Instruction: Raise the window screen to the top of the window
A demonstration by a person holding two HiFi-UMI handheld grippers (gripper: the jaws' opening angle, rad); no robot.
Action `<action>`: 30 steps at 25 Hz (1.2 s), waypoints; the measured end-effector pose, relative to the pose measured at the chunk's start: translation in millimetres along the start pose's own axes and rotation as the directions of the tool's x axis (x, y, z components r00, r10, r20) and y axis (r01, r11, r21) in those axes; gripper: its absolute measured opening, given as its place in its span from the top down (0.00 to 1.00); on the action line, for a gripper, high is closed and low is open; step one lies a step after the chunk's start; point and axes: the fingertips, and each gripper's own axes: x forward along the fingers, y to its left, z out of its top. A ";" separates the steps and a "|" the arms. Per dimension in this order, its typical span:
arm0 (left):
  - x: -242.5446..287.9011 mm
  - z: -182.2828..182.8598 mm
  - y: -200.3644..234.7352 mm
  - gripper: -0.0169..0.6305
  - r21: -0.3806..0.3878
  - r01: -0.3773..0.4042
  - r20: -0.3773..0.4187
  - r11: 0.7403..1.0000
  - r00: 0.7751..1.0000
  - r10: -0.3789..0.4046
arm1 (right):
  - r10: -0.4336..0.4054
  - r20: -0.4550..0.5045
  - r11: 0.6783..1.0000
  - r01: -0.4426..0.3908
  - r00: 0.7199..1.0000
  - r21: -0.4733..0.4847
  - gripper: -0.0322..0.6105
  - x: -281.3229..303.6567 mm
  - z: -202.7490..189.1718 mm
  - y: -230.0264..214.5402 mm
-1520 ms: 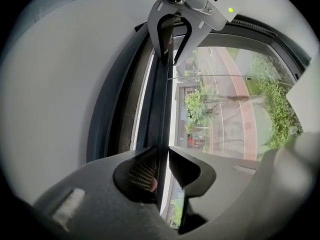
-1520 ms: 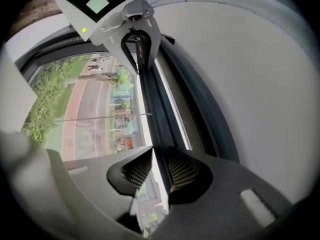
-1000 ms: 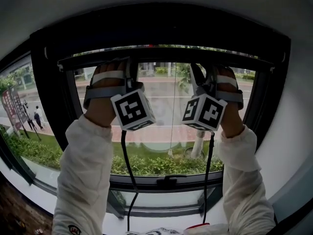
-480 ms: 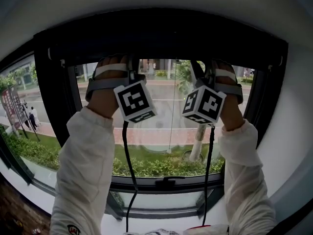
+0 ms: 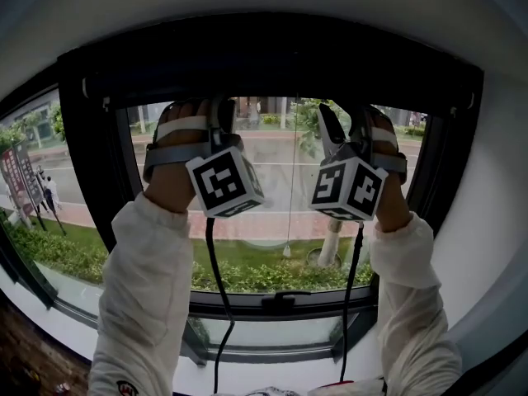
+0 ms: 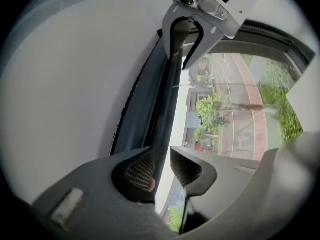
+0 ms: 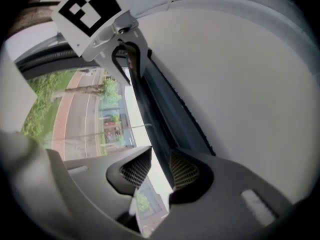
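Observation:
The window screen's dark bottom bar (image 5: 280, 91) lies high against the black casing at the top of the window. My left gripper (image 5: 219, 107) and right gripper (image 5: 340, 122) both reach up to it, arms raised. In the left gripper view the bar (image 6: 165, 84) runs down beside the left pad, and daylight fills the gap of the left gripper (image 6: 162, 161). In the right gripper view the bar (image 7: 155, 104) meets the right pad, and the right gripper (image 7: 160, 161) also shows a strip of light between its pads. Neither pair of pads visibly presses on the bar.
A thin pull cord (image 5: 289, 180) hangs down the middle of the pane. The lower window frame carries a black handle (image 5: 280, 299), with a white sill (image 5: 272, 374) below. White wall curves round the black frame (image 5: 91, 172). Street, trees and hedge lie outside.
The bar went up with both grippers, and the strip of daylight above it closed. The right gripper has tilted a little, so its fingers show more below the bar.

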 end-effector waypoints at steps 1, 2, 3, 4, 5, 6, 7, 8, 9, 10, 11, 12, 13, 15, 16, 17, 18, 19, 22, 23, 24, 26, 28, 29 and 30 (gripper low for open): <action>-8.1 1.6 -1.2 0.82 -0.051 0.010 0.024 0.999 1.000 -0.009 | 0.008 0.025 0.998 -0.009 1.000 0.064 0.78 -8.3 4.6 1.0; -18.7 2.8 -4.0 0.82 -0.107 0.024 0.051 0.994 0.999 -0.018 | 0.015 0.049 0.991 -0.022 0.999 0.134 0.78 -18.7 9.1 3.0; -31.7 3.9 -8.8 0.82 -0.169 0.042 0.082 0.985 0.996 -0.029 | 0.021 0.071 0.977 -0.036 0.997 0.209 0.79 -31.3 13.4 5.7; -46.4 4.7 -15.7 0.83 -0.235 0.067 0.116 0.970 0.992 -0.040 | 0.021 0.094 0.958 -0.047 0.995 0.284 0.82 -45.8 17.6 8.2; -62.3 4.2 -24.1 0.86 -0.302 0.096 0.152 0.948 0.987 -0.051 | 0.012 0.121 0.935 -0.054 0.993 0.350 0.86 -61.2 21.5 10.4; -78.6 0.5 -34.1 0.89 -0.370 0.126 0.183 0.920 0.981 -0.061 | -0.003 0.151 0.911 -0.060 0.989 0.409 0.92 -76.8 24.1 13.9; -95.0 -8.1 -45.8 0.95 -0.436 0.152 0.203 0.887 0.977 -0.068 | -0.014 0.171 0.878 -0.070 0.985 0.473 0.94 -92.5 23.7 21.3; -111.4 -21.8 -59.5 0.97 -0.497 0.172 0.211 0.850 0.975 -0.074 | -0.017 0.173 0.828 -0.083 0.985 0.555 0.94 -108.9 20.0 34.0; -128.0 -38.7 -75.4 0.97 -0.550 0.185 0.206 0.815 0.975 -0.083 | -0.006 0.158 0.759 -0.098 0.987 0.644 0.94 -126.6 13.6 52.1; -145.2 -56.2 -92.7 0.97 -0.590 0.195 0.194 0.783 0.976 -0.097 | 0.025 0.130 0.687 -0.112 0.991 0.718 0.94 -145.8 5.5 74.3; -163.0 -72.5 -111.9 0.97 -0.625 0.205 0.180 0.753 0.977 -0.117 | 0.075 0.103 0.622 -0.127 0.992 0.773 0.94 -166.9 -2.5 98.9; -182.3 -86.4 -134.1 0.97 -0.663 0.219 0.168 0.716 0.975 -0.143 | 0.134 0.084 0.559 -0.145 0.987 0.816 0.94 -189.4 -8.9 124.6; -203.1 -97.8 -159.7 0.97 -0.710 0.236 0.161 0.664 0.972 -0.172 | 0.196 0.077 0.491 -0.165 0.978 0.855 0.94 -213.0 -13.9 150.9; -248.9 -113.7 -215.4 0.97 -0.817 0.259 0.155 0.515 0.959 -0.236 | 0.313 0.081 0.339 -0.191 0.946 0.921 0.94 -262.0 -21.9 204.5; -272.4 -118.8 -241.2 0.97 -0.864 0.260 0.152 0.431 0.951 -0.270 | 0.361 0.084 0.265 -0.188 0.929 0.946 0.94 -285.3 -23.8 228.6; -294.4 -121.7 -262.2 0.97 -0.896 0.261 0.152 0.359 0.940 -0.304 | 0.401 0.083 0.200 -0.176 0.912 0.964 0.94 -306.3 -23.3 248.4; -314.1 -121.9 -277.6 0.97 -0.916 0.265 0.158 0.300 0.928 -0.337 | 0.433 0.079 0.150 -0.158 0.898 0.976 0.94 -324.7 -21.0 263.4; -332.2 -119.4 -288.4 0.97 -0.930 0.274 0.172 0.246 0.914 -0.367 | 0.463 0.070 0.115 -0.139 0.883 0.984 0.94 -341.5 -18.0 274.0; -388.2 -103.2 -309.7 0.97 -0.944 0.310 0.228 0.113 0.861 -0.455 | 0.550 0.046 0.060 -0.094 0.834 0.994 0.94 -395.0 -7.5 292.2; -407.3 -98.5 -317.0 0.97 -0.944 0.318 0.236 0.091 0.840 -0.488 | 0.572 0.044 0.054 -0.092 0.819 0.994 0.94 -413.2 -3.5 296.0; -425.5 -94.2 -324.0 0.97 -0.942 0.326 0.239 0.079 0.818 -0.523 | 0.589 0.045 0.052 -0.094 0.807 0.994 0.94 -429.7 0.6 298.5; -455.4 -85.5 -330.6 0.97 -0.939 0.337 0.240 0.067 0.784 -0.573 | 0.601 0.051 0.053 -0.103 0.798 0.993 0.94 -455.2 8.1 296.0; -476.7 -77.2 -322.3 0.97 -0.942 0.330 0.236 0.062 0.782 -0.577 | 0.595 0.059 0.059 -0.116 0.802 0.991 0.94 -473.8 13.2 283.6; -486.5 -72.7 -315.1 0.97 -0.945 0.320 0.229 0.063 0.790 -0.569 | 0.591 0.063 0.067 -0.126 0.804 0.990 0.94 -483.8 14.6 276.0; -497.2 -67.4 -307.4 0.97 -0.947 0.311 0.221 0.072 0.801 -0.557 | 0.587 0.065 0.079 -0.137 0.807 0.987 0.94 -495.4 15.5 268.2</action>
